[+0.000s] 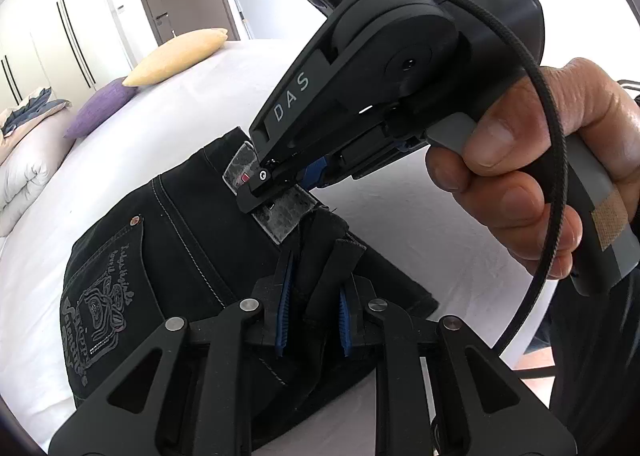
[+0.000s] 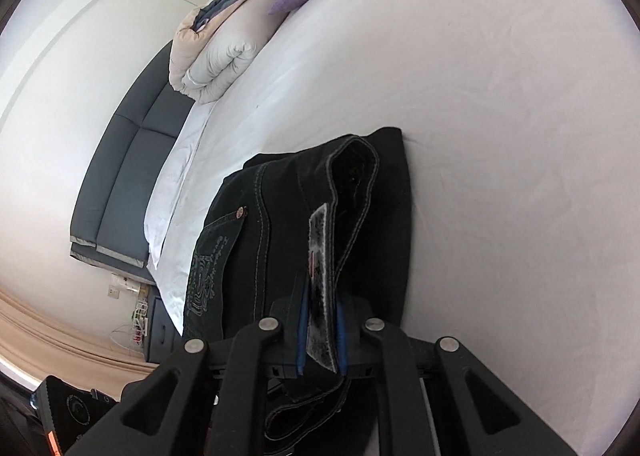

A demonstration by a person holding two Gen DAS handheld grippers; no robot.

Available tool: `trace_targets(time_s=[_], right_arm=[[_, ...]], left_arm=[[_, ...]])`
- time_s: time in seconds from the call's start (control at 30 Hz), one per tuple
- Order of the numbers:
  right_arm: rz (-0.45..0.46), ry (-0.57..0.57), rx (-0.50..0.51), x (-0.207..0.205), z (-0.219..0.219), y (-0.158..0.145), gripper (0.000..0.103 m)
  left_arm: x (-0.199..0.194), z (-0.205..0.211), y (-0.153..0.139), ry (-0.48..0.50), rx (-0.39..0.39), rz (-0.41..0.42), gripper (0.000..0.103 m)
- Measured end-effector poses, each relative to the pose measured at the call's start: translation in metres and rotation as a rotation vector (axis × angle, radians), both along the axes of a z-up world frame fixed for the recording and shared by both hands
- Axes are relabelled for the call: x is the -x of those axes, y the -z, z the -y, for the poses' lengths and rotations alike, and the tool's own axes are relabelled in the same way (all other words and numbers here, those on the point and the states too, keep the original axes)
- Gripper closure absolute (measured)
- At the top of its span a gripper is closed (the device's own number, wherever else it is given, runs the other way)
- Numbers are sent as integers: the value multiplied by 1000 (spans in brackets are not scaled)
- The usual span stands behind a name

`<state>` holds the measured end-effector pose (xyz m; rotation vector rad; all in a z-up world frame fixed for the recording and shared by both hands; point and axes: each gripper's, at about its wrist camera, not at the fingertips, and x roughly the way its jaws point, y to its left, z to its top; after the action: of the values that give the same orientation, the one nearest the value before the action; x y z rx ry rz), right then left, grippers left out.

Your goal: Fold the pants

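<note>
We hold the black pants (image 1: 168,256) on the white bed (image 1: 120,136), bunched just ahead of both claws. Our left claw (image 1: 312,316) is clamped on a dark fold of fabric; our right claw (image 2: 320,332) is closed on the waistband's grey patch (image 2: 320,256). The right claw's body reads "DAS"; the pocket print (image 1: 100,308) reads "Happy Valentines".

Purple pillow (image 1: 102,106), yellow pillow (image 1: 176,56), rolled duvet (image 2: 216,60) on bed (image 2: 480,96).
</note>
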<state>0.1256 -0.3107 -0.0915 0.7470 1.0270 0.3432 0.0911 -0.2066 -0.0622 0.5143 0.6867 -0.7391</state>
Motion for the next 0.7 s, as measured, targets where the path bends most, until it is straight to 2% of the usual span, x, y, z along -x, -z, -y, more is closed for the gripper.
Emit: trace_targets(time_s=[0.13, 0.17, 0.23, 0.27, 0.37, 0.47, 0.57, 0.63, 0.7], right_arm=[[-8, 20, -9, 6, 3, 5, 91], [-13, 25, -14, 3, 0, 5, 91], [-21, 29, -9, -4, -2, 7, 91], [-21, 26, -2, -7, -1, 8, 91], [-33, 32, -27, -18, 6, 16, 91], [-27, 31, -73, -16, 11, 23, 90], [-16, 64, -82, 0, 16, 19, 82], [-15, 100, -34, 15, 19, 8, 76], [-17, 139, 37, 26, 21, -4, 72]], left_arm=[[-5, 2, 7, 3, 4, -3, 85], [2, -3, 8, 0, 11, -6, 85], [-10, -16, 12, -3, 20, -18, 85], [-15, -19, -1, -6, 23, -22, 84], [-29, -24, -1, -12, 53, -73, 79], [-22, -37, -13, 1, 116, -146, 76], [-15, -68, -27, 22, 208, -225, 76], [-25, -99, -36, 2, 264, -251, 76], [-46, -127, -46, -58, 300, -253, 76]])
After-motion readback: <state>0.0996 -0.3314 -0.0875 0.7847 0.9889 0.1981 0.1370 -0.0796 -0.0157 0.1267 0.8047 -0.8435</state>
